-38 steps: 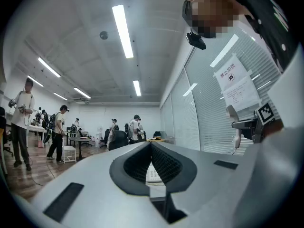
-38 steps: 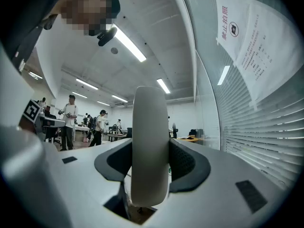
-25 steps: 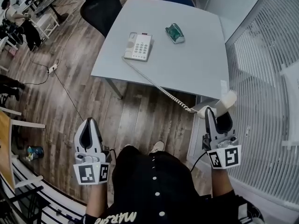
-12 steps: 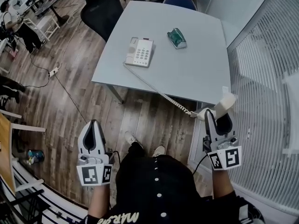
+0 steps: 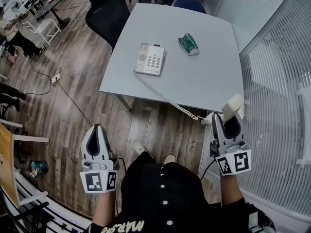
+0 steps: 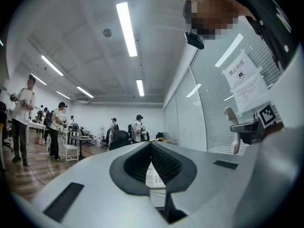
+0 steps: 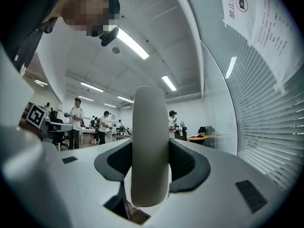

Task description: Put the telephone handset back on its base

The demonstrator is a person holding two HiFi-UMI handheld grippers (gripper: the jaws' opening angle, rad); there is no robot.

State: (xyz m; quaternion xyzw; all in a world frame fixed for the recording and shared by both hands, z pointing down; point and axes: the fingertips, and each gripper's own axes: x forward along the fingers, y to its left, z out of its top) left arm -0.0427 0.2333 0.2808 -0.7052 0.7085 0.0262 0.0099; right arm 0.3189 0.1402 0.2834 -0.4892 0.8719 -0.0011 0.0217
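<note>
The white telephone base with its keypad lies on the grey table. A coiled cord runs from it off the table's near edge to the white handset. My right gripper is shut on the handset, which stands upright between the jaws just off the table's near right corner. My left gripper hangs over the wooden floor, short of the table, shut and empty. In the left gripper view the base shows past the closed jaws, and the handset is at the right.
A green object lies on the table behind the base. A black chair and a blue chair stand at the far side. Window blinds run along the right. A power strip and cable lie on the floor at left.
Both grippers have moved forward towards the table, which now sits lower and nearer in the head view. The handset stays in the right gripper; the person's feet have shifted.
</note>
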